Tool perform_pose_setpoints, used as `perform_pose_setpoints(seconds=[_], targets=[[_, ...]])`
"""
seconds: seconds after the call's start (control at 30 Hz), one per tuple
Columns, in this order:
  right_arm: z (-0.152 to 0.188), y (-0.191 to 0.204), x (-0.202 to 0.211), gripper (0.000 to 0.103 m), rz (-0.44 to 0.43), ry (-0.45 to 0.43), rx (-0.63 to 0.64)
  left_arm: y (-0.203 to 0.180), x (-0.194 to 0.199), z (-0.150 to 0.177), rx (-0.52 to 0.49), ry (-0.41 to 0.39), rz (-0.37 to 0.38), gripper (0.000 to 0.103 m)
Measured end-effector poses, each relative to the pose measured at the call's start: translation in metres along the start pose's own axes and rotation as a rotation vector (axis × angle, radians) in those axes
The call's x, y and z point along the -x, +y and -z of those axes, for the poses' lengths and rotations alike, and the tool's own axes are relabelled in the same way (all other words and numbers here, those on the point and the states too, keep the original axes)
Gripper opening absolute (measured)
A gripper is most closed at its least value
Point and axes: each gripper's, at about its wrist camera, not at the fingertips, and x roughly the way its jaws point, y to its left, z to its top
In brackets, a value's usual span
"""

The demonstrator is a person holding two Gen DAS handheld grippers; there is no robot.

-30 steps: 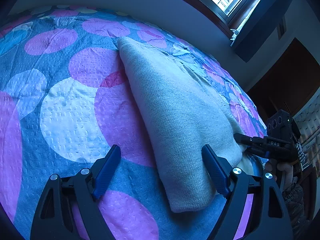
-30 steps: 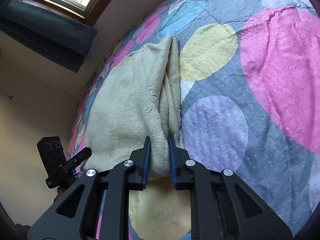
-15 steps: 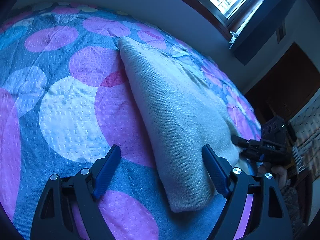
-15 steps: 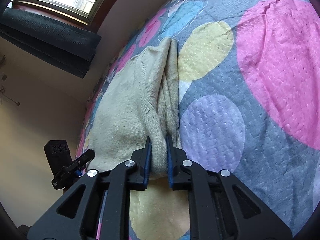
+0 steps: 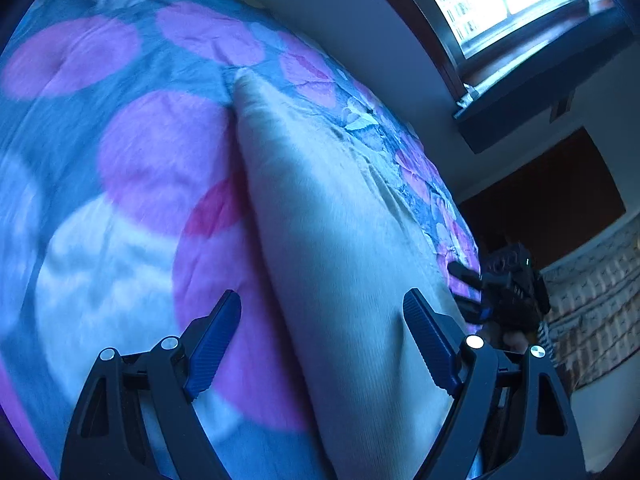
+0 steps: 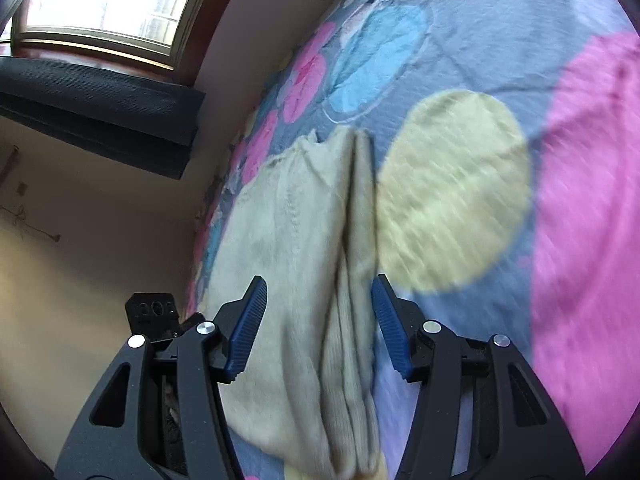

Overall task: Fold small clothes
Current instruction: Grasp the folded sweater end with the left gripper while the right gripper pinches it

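Note:
A beige knit garment lies folded lengthwise on the spotted bedspread. My left gripper is open, hovering over the garment's near end, with its right finger above the cloth and its left finger above a pink spot. In the right wrist view the garment shows its doubled folded edge running between the fingers. My right gripper has its jaws opening; the fold lies between them and the pads are off the cloth. The right gripper also shows at the garment's right side in the left wrist view.
The bedspread spreads wide on the right of the garment. A bright window with a dark blind sits over the far edge of the bed. A hand holds the right gripper. The left gripper's black body shows by the bed's left edge.
The right jaws, shut on the garment's folded edge before, have come apart and let it go. Both views have shifted and blurred; the garment looks nearer in the left wrist view.

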Motion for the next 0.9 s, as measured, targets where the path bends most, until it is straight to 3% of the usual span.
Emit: perform_pose_setpoints(seconds=[0.27,0.33,0.4,0.43,0.47,0.6,0.7,0.8,0.9], targets=[[-0.044,0.006,-0.055,0.054,-0.115,0.11,0.053,-0.001,-0.032,-0.032,-0.047,-0.007,0.01,0.08],[-0.046,0.012,-0.064,0.051,-0.118,0.129,0.106,-0.004,-0.038,-0.034,-0.072,-0.006,-0.026,0.066],[-0.045,0.015,-0.071,0.037,-0.11,0.139,0.13,-0.005,-0.042,-0.034,-0.079,-0.019,-0.045,0.05],[-0.045,0.014,-0.076,0.023,-0.098,0.155,0.124,-0.002,-0.042,-0.034,-0.06,-0.028,-0.041,0.045],[-0.043,0.014,-0.079,0.023,-0.082,0.158,0.127,0.001,-0.043,-0.037,-0.043,-0.032,-0.043,0.039],[-0.034,0.04,-0.075,0.021,-0.008,0.084,0.231,-0.003,-0.028,-0.036,-0.059,-0.085,-0.068,0.025],[-0.027,0.061,-0.072,0.02,0.027,0.032,0.318,-0.024,-0.012,-0.038,-0.17,-0.148,-0.126,0.023],[-0.027,0.086,-0.076,0.02,0.056,-0.02,0.4,-0.028,-0.001,-0.048,-0.184,-0.184,-0.141,0.022],[-0.033,0.098,-0.086,0.02,0.024,-0.035,0.406,-0.021,0.008,-0.064,-0.197,-0.207,-0.177,0.022]])
